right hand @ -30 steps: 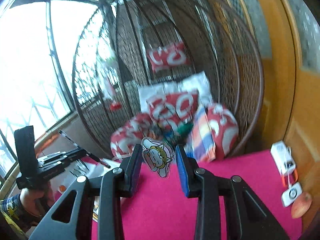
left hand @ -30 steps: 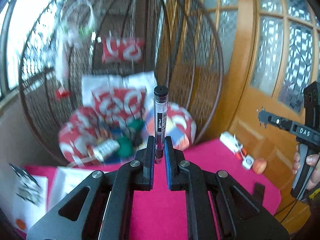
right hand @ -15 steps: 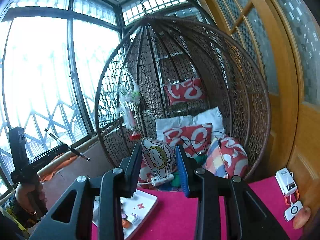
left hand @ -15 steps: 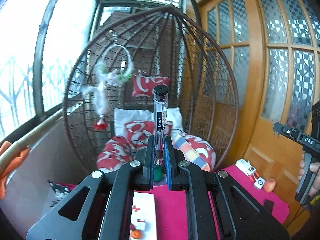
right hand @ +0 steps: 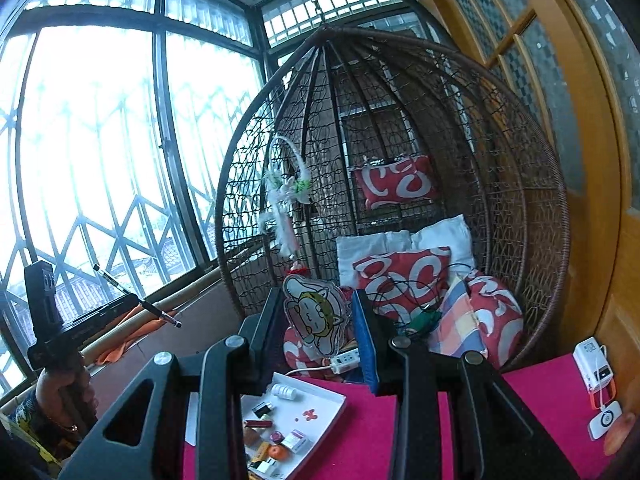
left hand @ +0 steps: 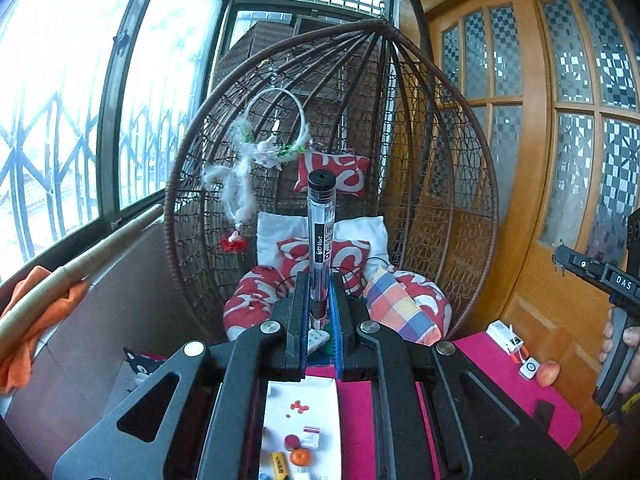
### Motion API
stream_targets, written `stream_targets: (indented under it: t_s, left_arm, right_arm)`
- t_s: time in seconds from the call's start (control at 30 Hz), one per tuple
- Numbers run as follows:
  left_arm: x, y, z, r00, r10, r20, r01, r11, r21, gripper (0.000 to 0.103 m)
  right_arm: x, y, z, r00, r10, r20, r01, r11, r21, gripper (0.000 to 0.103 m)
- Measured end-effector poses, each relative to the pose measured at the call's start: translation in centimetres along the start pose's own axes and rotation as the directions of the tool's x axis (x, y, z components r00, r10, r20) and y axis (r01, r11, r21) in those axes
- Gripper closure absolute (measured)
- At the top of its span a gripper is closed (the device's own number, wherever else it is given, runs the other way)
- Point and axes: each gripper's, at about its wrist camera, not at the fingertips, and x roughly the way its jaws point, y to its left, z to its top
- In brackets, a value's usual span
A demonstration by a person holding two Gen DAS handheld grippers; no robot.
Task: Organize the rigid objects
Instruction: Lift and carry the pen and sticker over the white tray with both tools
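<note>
Left tongs (left hand: 319, 332) clench a clear pen (left hand: 321, 240), upright at mid-frame; right tongs (right hand: 316, 334) grasp a flat cartoon charm (right hand: 315, 316). Both pieces ride high above the white tray (right hand: 320, 406) at the bottom of each view, where small items already lie, so I judge these two not yet sorted. Bare pink bench (right hand: 540, 400) spreads lower right. Ahead, the wicker swing chair (left hand: 472, 184) and wooden door (left hand: 536, 160) hem me in.
</note>
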Motion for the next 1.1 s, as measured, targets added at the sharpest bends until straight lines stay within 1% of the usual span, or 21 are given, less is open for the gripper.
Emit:
stream_targets:
  t_s: [0.47,0.77,0.93,1.1]
  left_arm:
    - [-1.4,4.6,-0.6,1.000,0.021,-0.014,-0.022,0.999,-0.025,0.095]
    - [-2.6,7.9,-0.8,0.999,0.035,-0.024,-0.035,0.999,-0.015,0.095]
    - [-2.7,9.9,-0.9,0.999,0.031,-0.030,-0.032,0.999,-0.010,0.095]
    - [-1.8,11.2,-0.9,0.999,0.003,-0.047,-0.003,1.000,-0.001,0.095]
  right_arm:
    - [3.6,5.2,-0.8,0.997,0.066,-0.049,-0.067,0.998,-0.020,0.070]
    - [6.0,8.6,-2.0,0.992,0.105,-0.071,-0.106,0.994,-0.012,0.070]
    - [7.7,10.8,-2.8,0.989,0.121,-0.086,-0.122,0.992,-0.011,0.070]
    - [9.2,12.3,-3.5,0.988,0.122,-0.098,-0.124,0.992,-0.007,0.070]
